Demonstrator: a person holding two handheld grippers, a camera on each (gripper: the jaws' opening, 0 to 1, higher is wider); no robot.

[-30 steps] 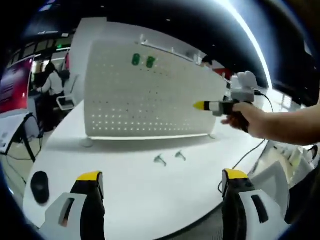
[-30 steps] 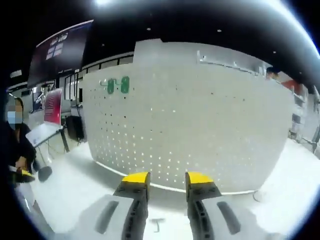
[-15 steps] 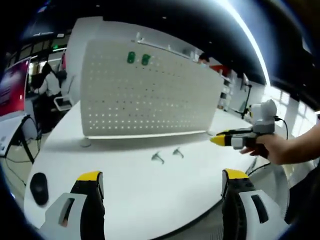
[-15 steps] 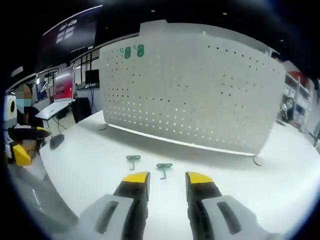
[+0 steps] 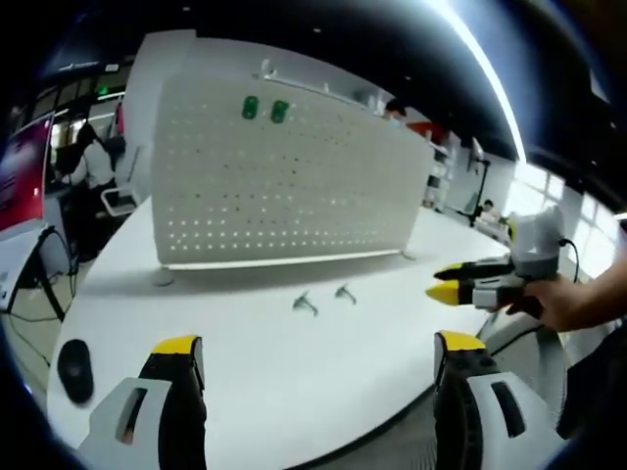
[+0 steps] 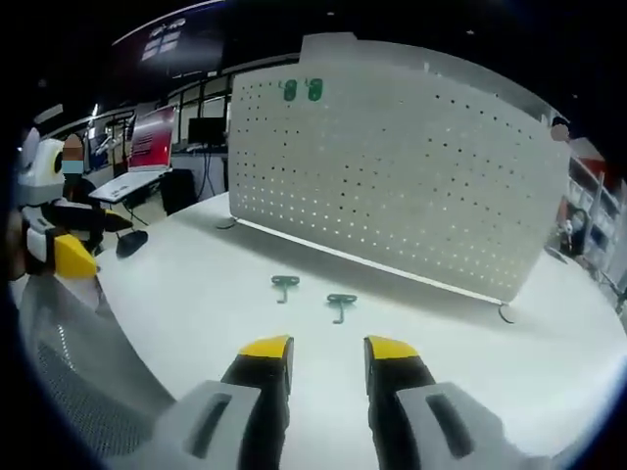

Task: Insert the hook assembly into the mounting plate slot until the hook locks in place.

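While 2 green hooks (image 6: 313,294) lie on glossy table (image 6: 196,294) | perforated pegboard (image 6: 411,186) upright | both tongs apart, empty

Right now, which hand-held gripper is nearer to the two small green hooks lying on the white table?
Right. The right hand-held gripper sits just before the small green hooks; the left hand-held gripper stays farther back.

Two green hooks (image 6: 313,296) before upright pegboard (image 6: 411,186)

Left gripper view: sits back from the table's (image 5: 294,362) near edge, facing the upright pegboard (image 5: 284,186) square-on. Right gripper view: low over the table's right side, angled left across it. Shared: pegboard, two hooks (image 6: 313,291) mid-table.
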